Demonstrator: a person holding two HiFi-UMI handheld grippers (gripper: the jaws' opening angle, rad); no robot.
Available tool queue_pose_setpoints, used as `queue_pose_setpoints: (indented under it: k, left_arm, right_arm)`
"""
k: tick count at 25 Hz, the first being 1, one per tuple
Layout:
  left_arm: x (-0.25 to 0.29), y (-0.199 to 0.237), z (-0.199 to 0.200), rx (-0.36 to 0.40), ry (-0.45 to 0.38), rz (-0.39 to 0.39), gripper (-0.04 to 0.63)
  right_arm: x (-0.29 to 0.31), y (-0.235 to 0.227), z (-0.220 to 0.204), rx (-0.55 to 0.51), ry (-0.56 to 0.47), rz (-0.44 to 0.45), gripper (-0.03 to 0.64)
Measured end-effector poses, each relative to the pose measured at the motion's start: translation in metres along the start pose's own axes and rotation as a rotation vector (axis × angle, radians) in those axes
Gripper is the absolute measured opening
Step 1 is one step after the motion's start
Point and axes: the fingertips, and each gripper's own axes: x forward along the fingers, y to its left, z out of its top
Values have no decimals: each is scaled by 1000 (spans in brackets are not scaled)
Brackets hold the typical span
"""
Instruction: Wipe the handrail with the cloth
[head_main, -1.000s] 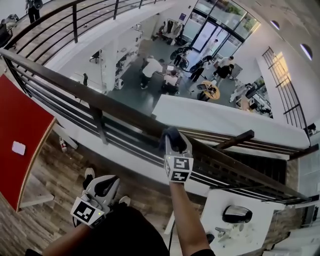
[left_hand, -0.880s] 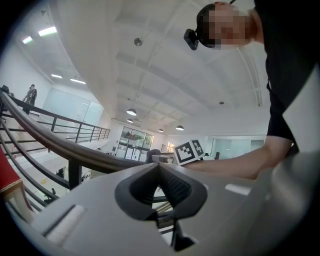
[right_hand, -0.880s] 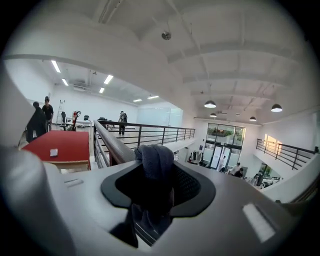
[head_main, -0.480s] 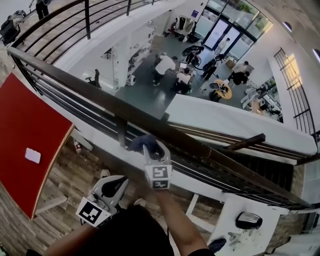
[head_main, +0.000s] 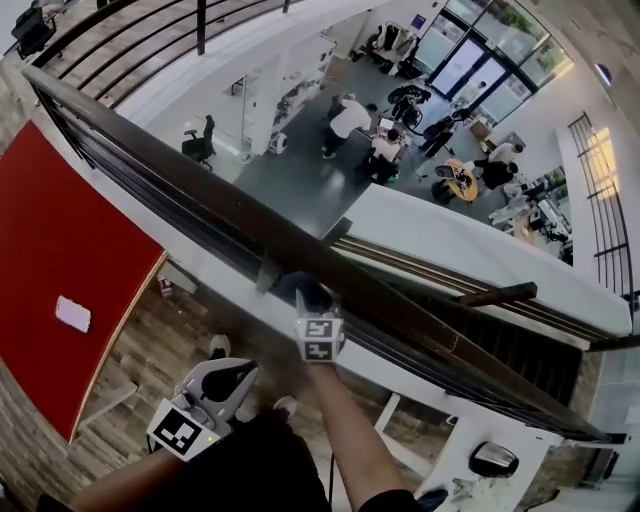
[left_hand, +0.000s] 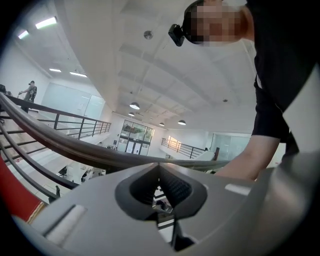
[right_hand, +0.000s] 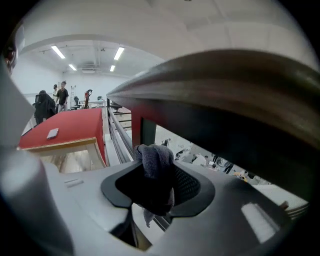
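The dark wooden handrail (head_main: 200, 185) runs diagonally from upper left to lower right over a drop to the floor below. My right gripper (head_main: 308, 302) is shut on a bunched dark grey cloth (head_main: 303, 290), held just under the rail's near edge beside a baluster post (head_main: 268, 272). In the right gripper view the cloth (right_hand: 155, 162) sticks up between the jaws, and the handrail (right_hand: 225, 85) looms close above it. My left gripper (head_main: 222, 378) hangs low near my body, away from the rail. It is shut with nothing in it, and its view shows the handrail (left_hand: 75, 147) beyond the closed jaws.
A red table (head_main: 60, 240) with a small white object (head_main: 73, 313) stands at the left on the wood floor. Horizontal rail bars (head_main: 160, 205) run below the handrail. A white desk (head_main: 470, 455) sits at the lower right. People move about on the floor far below.
My right gripper has slid left and down with the cloth, from the top of the handrail to just under its near edge by the post. The left gripper stays low near my body.
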Motion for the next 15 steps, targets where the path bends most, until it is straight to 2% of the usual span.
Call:
queue_pose_setpoints:
  k: [9, 15]
  left_arm:
    - [11, 31, 6, -42, 6, -44, -2]
    - [17, 43, 5, -21, 66, -104, -2]
  right_arm:
    - [46, 0, -29, 47, 121, -20, 156]
    - [60, 1, -36, 113, 155, -29, 159]
